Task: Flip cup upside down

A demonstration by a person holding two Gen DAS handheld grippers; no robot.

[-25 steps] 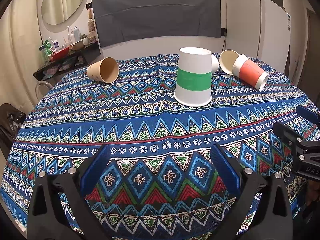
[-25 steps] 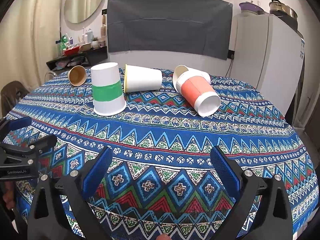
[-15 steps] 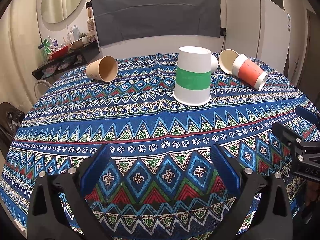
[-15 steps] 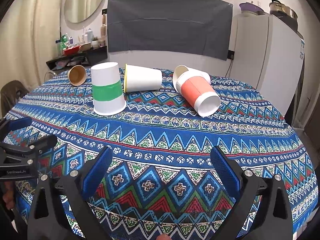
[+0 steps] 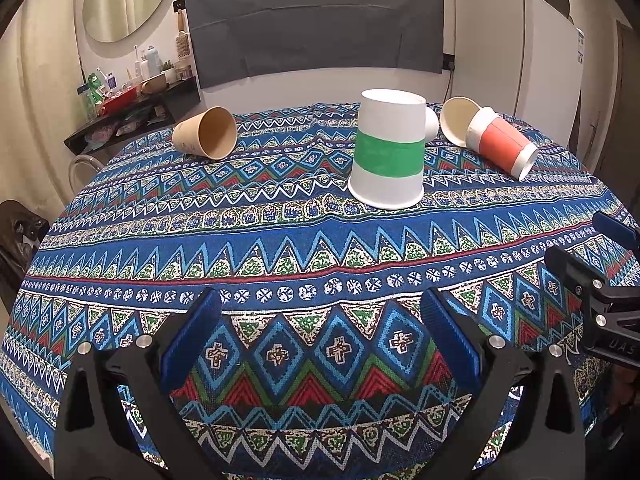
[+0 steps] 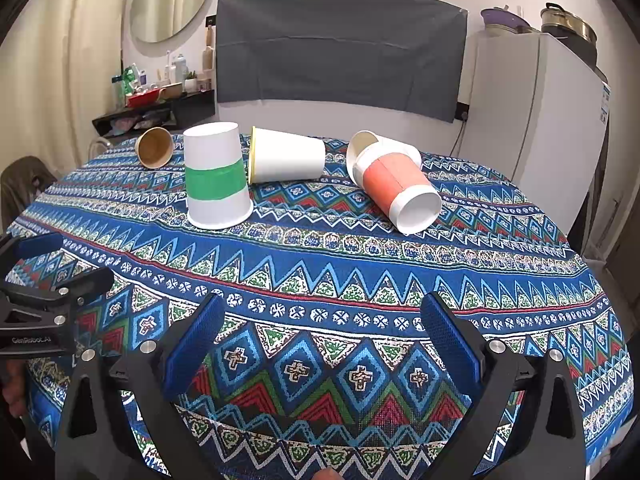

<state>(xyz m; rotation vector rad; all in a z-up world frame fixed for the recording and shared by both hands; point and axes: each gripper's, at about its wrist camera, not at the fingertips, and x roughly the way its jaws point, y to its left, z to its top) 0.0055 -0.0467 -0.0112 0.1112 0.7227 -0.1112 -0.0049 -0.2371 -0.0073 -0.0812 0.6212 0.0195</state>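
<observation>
Green-banded cup upside down, rim flat on the patterned surface, toward the far middle. Behind it, a plain white cup on its side, just beside or touching; cannot tell which. To the right, an orange-banded cup on its side, mouth turned toward the near edge, with another white cup partly hidden behind. Far left, a brown cup on its side, well apart. Left tool spread wide, gripping nothing, low over the near edge. Right tool likewise spread wide and gripping nothing, near the same edge. Both well apart from every cup.
</observation>
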